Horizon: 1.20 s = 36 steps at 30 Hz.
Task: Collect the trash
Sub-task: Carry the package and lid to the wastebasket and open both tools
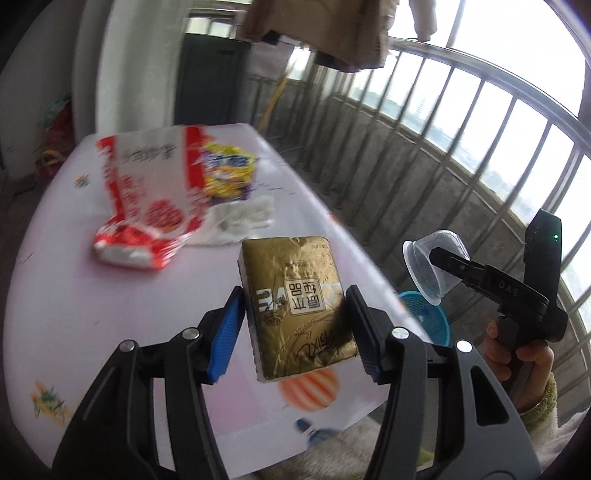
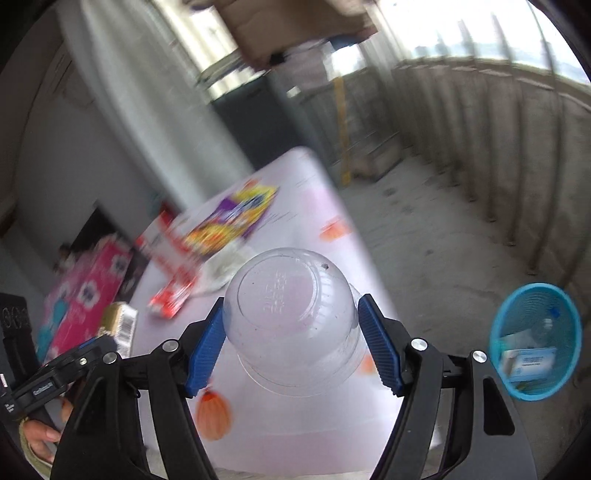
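The left gripper (image 1: 295, 325) had its blue pads pressed against the two long sides of a gold packet (image 1: 299, 306), jaws about half spread, the packet lifted clear above the near part of the table (image 1: 66, 295) and tilted with its printed face up. The right gripper (image 2: 291, 339) clamped a clear plastic cup (image 2: 291, 314) between its pads, jaws fairly wide, the cup's base turned toward the camera and its mouth toward the handle.

In the left wrist view the right gripper (image 1: 428, 266) showed beyond the table's right edge, angled downward, held in a hand (image 1: 517, 358) in a fuzzy sleeve cuff (image 1: 543, 402). In the right wrist view the left gripper (image 2: 99, 339) reached in from the left with the gold packet (image 2: 120, 321) at its tip, and part of the other hand (image 2: 40, 439) showed at the lower left.

On the pale pink table lay a red and white bag (image 1: 147, 206) near the middle, a yellow and purple wrapper (image 1: 229, 173) toward the far edge, and a crumpled white tissue (image 1: 240, 218) just beside both. A blue mesh basket (image 2: 535, 339) stood on the concrete floor (image 2: 443, 240) off the table's right edge, with some paper already inside. A pink box (image 2: 85, 291) sat beyond the left edge. A barred railing (image 1: 461, 122) ran along the balcony, and clothes (image 1: 317, 29) hung overhead. Both views were somewhat blurred.
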Motion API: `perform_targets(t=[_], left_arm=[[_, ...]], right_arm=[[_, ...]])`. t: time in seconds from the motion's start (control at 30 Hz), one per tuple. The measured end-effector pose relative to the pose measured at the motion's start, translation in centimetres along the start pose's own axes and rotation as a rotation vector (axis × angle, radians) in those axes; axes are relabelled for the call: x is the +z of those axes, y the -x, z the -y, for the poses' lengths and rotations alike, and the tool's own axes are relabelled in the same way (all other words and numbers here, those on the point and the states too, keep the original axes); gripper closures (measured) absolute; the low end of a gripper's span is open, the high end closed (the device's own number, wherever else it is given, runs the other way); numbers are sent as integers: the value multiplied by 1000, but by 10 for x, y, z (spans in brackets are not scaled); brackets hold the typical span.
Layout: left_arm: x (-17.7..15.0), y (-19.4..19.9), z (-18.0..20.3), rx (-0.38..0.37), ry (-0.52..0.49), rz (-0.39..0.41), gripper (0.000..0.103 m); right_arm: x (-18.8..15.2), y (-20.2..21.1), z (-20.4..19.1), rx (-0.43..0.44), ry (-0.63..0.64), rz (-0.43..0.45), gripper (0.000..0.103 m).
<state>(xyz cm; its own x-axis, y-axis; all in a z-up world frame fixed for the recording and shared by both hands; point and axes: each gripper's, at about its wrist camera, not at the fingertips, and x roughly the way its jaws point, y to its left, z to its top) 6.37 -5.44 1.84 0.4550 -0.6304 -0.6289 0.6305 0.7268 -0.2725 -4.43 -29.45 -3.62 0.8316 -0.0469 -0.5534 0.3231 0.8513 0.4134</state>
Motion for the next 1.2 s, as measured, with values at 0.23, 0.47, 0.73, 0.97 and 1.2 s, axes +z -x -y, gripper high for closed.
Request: perform_targets(t=[0.23, 0.47, 0.73, 0.97, 1.2], left_arm=[[38, -72, 78, -224, -109, -97, 51], [46, -172, 181, -322, -258, -267, 51], [40, -279, 289, -367, -364, -413, 50], [-8, -341, 352, -381, -460, -535, 39], [-5, -326, 327, -398, -380, -512, 34]], right_arm=[[6, 55, 110, -243, -250, 142, 34], [-21, 72, 213, -400, -525, 159, 34], [-12, 51, 291, -397, -700, 153, 33], [-22, 21, 377, -497, -786, 31, 26], [-62, 24, 388, -519, -831, 59, 26]])
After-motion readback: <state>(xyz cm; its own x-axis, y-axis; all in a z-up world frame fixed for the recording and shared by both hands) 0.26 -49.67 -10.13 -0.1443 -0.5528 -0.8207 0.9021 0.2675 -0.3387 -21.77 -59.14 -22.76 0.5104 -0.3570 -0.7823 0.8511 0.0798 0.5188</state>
